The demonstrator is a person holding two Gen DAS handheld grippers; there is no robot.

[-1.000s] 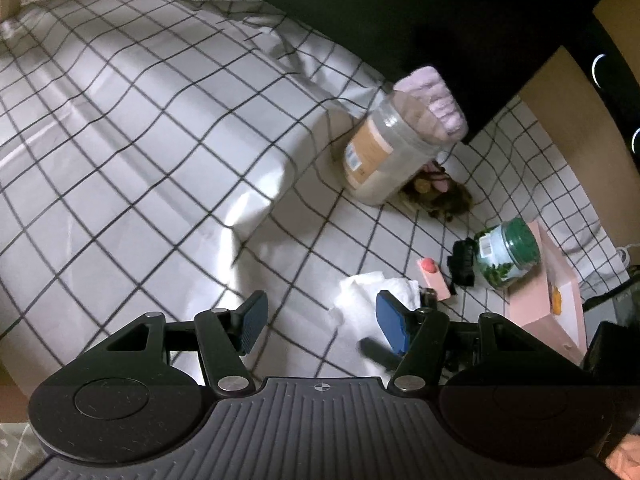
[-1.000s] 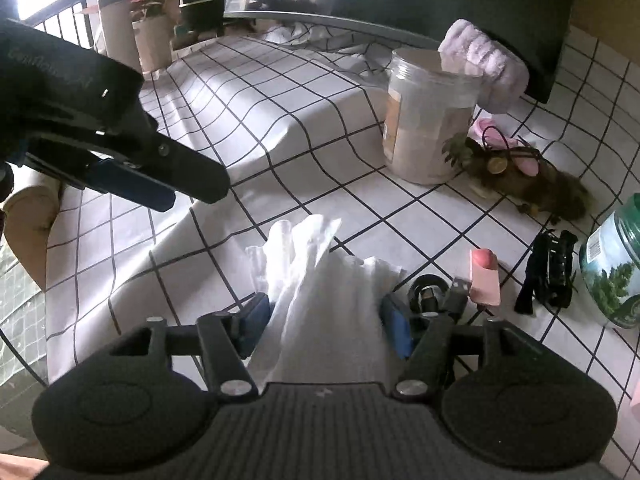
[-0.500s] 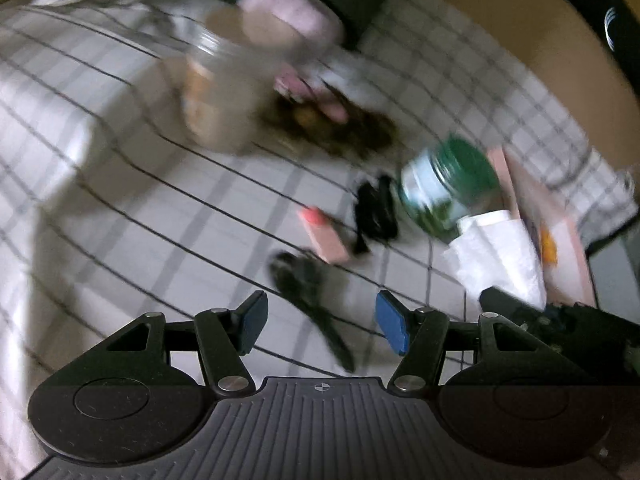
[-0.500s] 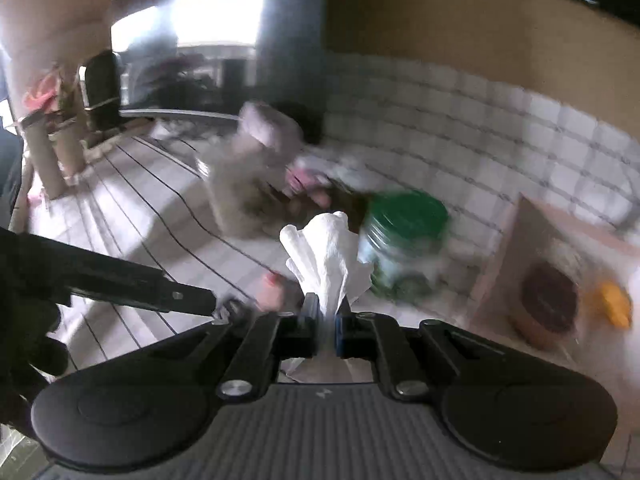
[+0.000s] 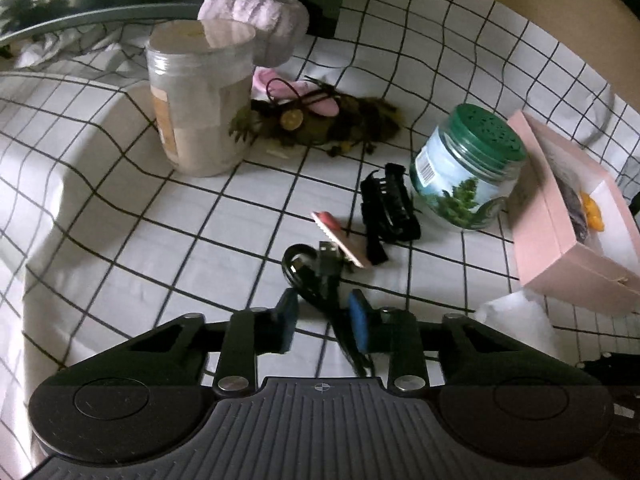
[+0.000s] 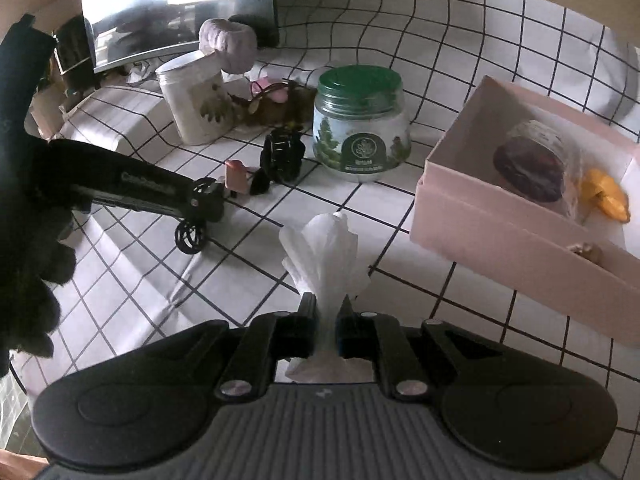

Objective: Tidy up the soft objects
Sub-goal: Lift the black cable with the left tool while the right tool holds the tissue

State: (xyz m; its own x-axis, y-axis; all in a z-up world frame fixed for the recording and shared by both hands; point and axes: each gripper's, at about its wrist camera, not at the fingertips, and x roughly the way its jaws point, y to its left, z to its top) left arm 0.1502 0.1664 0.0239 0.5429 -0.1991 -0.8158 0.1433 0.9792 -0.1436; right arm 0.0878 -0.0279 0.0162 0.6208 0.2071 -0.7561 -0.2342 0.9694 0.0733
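Tissue (image 6: pixel 325 256) now beside pink box (image 6: pixel 476 216)

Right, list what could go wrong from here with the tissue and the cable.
1. The right gripper pinches only the bunched base of the white tissue; thin paper may tear or slip on the way to the pink box.
2. The left gripper, whose jaws have just been closing, straddles the coiled black cable. Its USB plug lies against the pink clip and could drag it along.

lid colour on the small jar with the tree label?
Dark green. The jar lid shows best in the right wrist view, beside the pink box.
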